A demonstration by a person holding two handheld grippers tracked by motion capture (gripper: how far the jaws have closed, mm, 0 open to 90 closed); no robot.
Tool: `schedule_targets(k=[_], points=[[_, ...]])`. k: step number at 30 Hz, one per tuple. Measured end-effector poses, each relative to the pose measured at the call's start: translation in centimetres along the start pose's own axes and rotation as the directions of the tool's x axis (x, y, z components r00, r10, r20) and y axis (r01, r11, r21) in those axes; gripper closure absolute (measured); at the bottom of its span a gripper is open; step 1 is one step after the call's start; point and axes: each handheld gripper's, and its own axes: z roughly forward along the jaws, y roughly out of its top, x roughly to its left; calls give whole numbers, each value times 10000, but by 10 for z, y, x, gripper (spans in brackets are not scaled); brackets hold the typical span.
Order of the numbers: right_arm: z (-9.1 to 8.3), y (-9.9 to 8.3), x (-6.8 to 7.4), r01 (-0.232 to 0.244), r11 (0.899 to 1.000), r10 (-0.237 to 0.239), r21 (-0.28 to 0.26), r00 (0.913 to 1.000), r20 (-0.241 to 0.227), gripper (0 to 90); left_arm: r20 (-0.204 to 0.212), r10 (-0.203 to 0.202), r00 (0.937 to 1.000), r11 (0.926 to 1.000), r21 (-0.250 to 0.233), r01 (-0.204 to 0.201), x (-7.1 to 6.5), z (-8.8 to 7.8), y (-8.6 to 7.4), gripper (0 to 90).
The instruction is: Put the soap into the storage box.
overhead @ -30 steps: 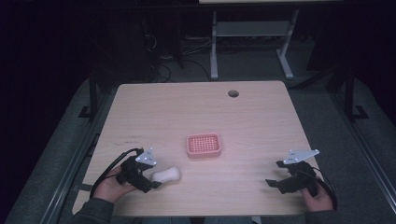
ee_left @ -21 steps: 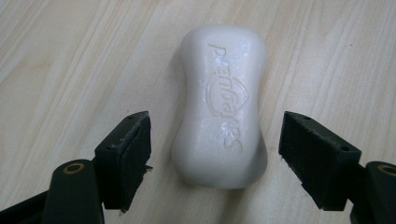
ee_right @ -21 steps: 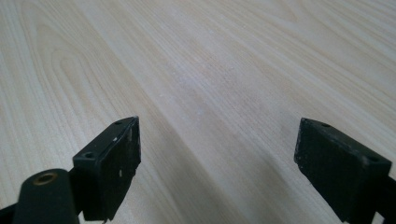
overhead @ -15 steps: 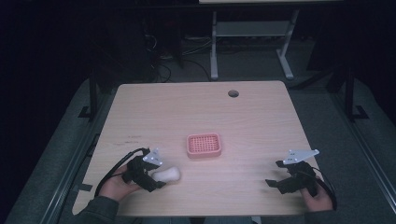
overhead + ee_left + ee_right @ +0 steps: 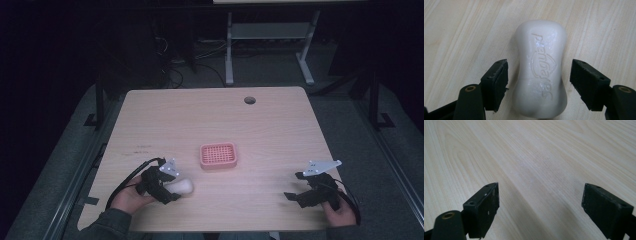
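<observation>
Left gripper view: jaws closing around a bar of soap

Left gripper straddles the white soap bar, which lies flat on the worktop between the 2 black pads. The jaws have just been closing, yet a narrow gap shows on each side and neither pad touches the bar. Its embossed brand lettering faces up, running along its length toward the camera. From the high view, the left gripper and soap bar sit near the front-left corner of the worktop. A pink ridged soap dish stands near, toward the middle. The right gripper rests near the front-right corner, jaws wide apart with nothing but bare wood between them
</observation>
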Motion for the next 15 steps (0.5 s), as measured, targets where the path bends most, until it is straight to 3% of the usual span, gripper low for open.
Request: schedule_targets(k=[15], points=[[0, 0, 0, 29, 10000, -29, 4, 10000, -6, 143, 25, 42, 10000, 9985, 544, -44, 0, 10, 8, 404]])
